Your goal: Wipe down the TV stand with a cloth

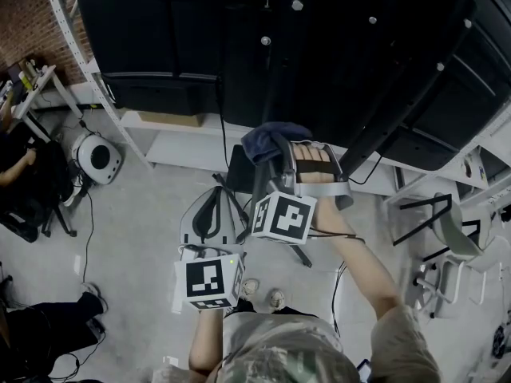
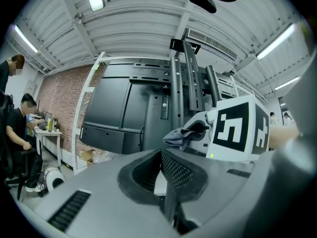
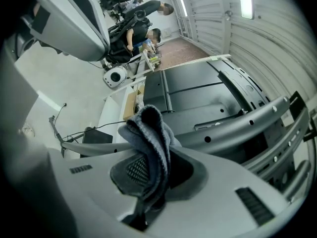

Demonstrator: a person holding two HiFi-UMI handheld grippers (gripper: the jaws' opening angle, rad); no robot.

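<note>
The cloth (image 3: 148, 128) sits right in the right gripper (image 3: 154, 158). It is pinched between the two jaws, with a bunched fold sticking up past their tips. In the head view the same cloth (image 1: 267, 140) is held forward of the person's body, up against the lower part of the TV stand (image 1: 383, 110). Whether it actually touches the metal cannot be told.

The cloth is a soft, grey-blue, ribbed fabric, crumpled into a rounded wad. The stand is dark metal — long flat bars with round holes and pale bolt heads, angled struts, and a large flat black panel (image 1: 160, 22) mounted on it. From the right gripper view, one perforated bar (image 3: 237, 125) runs just behind the cloth.

The right gripper's jaws are clamped on the cloth, their textured black pads pressing its sides. The left gripper (image 2: 161, 155) hangs lower and nearer the person, well apart from the stand. Its jaws are closed together with nothing between them — only pad against pad. A white metal rack (image 1: 96, 86) stands beside the stand on a pale concrete floor (image 1: 144, 214).
</note>
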